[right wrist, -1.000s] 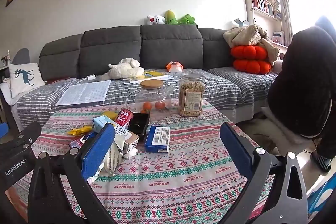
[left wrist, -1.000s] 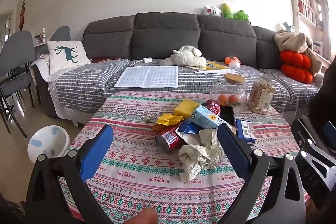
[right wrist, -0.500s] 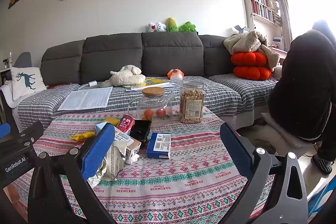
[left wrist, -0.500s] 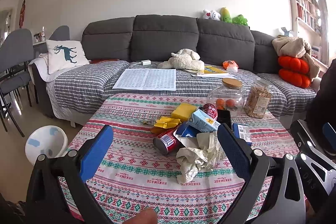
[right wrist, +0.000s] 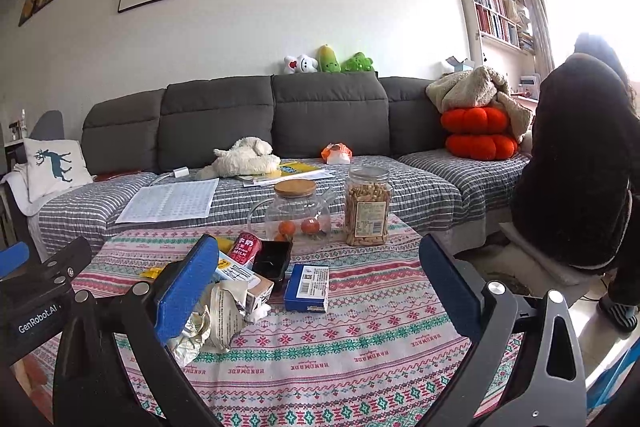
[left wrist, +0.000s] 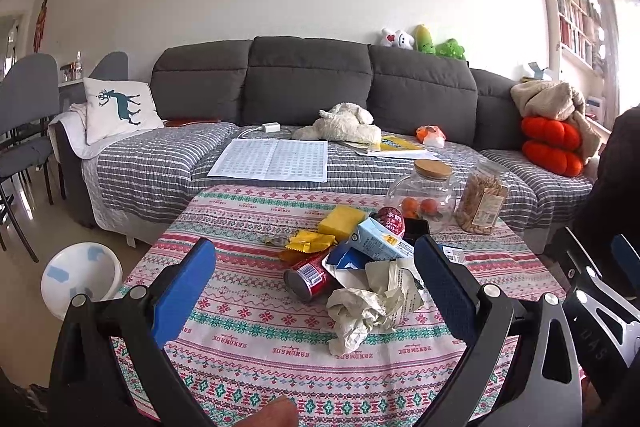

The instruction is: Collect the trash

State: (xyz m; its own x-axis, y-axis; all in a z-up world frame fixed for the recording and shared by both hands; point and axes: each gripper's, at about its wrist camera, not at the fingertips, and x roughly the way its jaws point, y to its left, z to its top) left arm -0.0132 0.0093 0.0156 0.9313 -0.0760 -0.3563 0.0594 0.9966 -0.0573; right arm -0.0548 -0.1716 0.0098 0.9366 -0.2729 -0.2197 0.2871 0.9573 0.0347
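Worktop (left wrist: 240, 331): covered in matt woven patterned cloth. Wrapper (left wrist: 370, 305): crumpled paper, creased. Can (left wrist: 310, 277): glossy metal. Jar (right wrist: 298, 213): clear glass, wooden lid. Tool pads (left wrist: 184, 291): matt blue, finely textured.

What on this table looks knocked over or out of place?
A red can lies on its side on the tablecloth, beside crumpled paper, a torn-open blue carton and a yellow wrapper. The glass jar and snack jar stand upright.
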